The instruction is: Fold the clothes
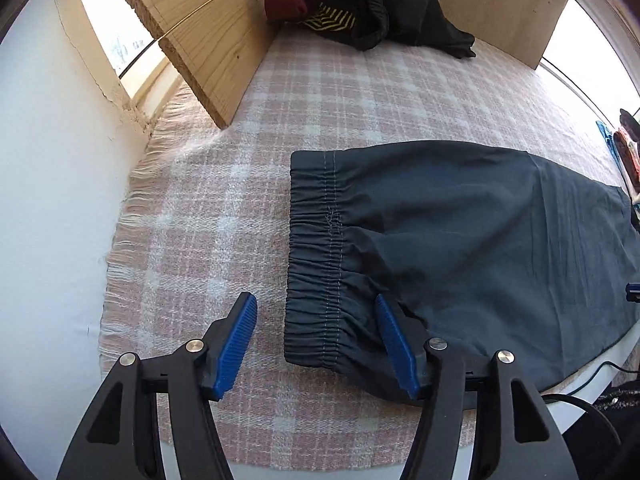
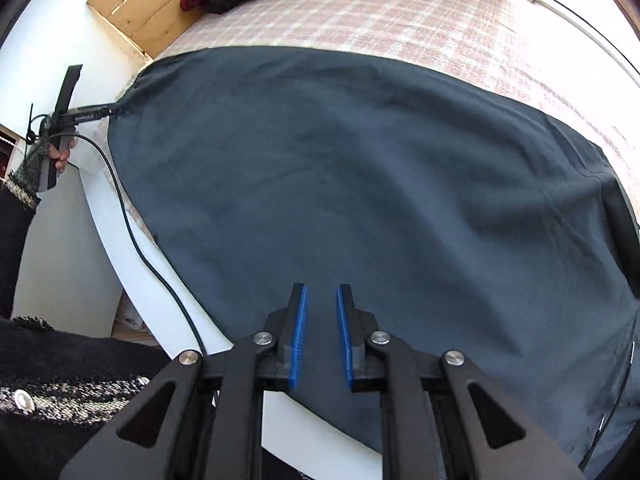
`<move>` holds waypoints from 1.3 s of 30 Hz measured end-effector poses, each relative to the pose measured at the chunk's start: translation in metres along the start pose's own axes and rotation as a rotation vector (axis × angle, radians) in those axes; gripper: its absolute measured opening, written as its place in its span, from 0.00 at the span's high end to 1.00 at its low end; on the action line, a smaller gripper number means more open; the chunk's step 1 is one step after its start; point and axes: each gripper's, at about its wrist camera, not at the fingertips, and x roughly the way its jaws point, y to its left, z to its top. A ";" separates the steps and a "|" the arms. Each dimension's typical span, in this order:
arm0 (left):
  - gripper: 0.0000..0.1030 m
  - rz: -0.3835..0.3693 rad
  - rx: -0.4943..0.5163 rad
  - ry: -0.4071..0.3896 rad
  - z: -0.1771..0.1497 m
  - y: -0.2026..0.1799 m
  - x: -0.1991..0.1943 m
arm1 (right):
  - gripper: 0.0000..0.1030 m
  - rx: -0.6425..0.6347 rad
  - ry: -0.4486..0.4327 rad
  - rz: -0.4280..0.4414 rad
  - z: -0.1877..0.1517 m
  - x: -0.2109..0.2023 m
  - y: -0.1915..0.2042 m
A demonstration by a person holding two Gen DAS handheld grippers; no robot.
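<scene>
Dark grey trousers (image 1: 460, 240) lay spread flat on the pink checked blanket (image 1: 224, 216) covering the surface, elastic waistband (image 1: 316, 256) toward the left, legs running off to the right and partly overhanging the near edge.

Left tongs (image 1: 316, 344): wide open, straddling the near corner of the waistband, gripping nothing. Right tongs (image 2: 322, 336): slightly parted above the leg fabric, nothing clamped between the pads.

Handling, judged from appearance: thin woven cloth — light, soft, limp, prone to creasing and sagging when lifted at one point. Gathered waistband thicker, hence the surest bite; best held at both ends of an edge. Fabric possibly slippery against ribbed blue pads (image 1: 240, 344) — a deep bite advised.

Whether spread for folding or already folded lengthwise: not determinable. Further dark and red clothes (image 1: 360, 8) heaped against the wooden boards (image 1: 208, 52) at the far side.
</scene>
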 end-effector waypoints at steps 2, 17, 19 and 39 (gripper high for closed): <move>0.42 0.017 0.022 -0.022 -0.002 -0.004 -0.003 | 0.85 0.003 -0.059 0.028 0.013 -0.013 0.022; 0.43 -0.247 -0.232 -0.226 -0.043 0.022 -0.025 | 0.90 -0.365 -0.095 0.201 0.196 0.106 0.281; 0.43 -0.263 -0.250 -0.239 -0.046 0.023 -0.025 | 0.90 -0.383 -0.078 0.209 0.214 0.124 0.300; 0.42 -0.371 -0.289 -0.277 -0.053 0.032 -0.023 | 1.00 -0.264 0.043 0.150 0.239 0.182 0.275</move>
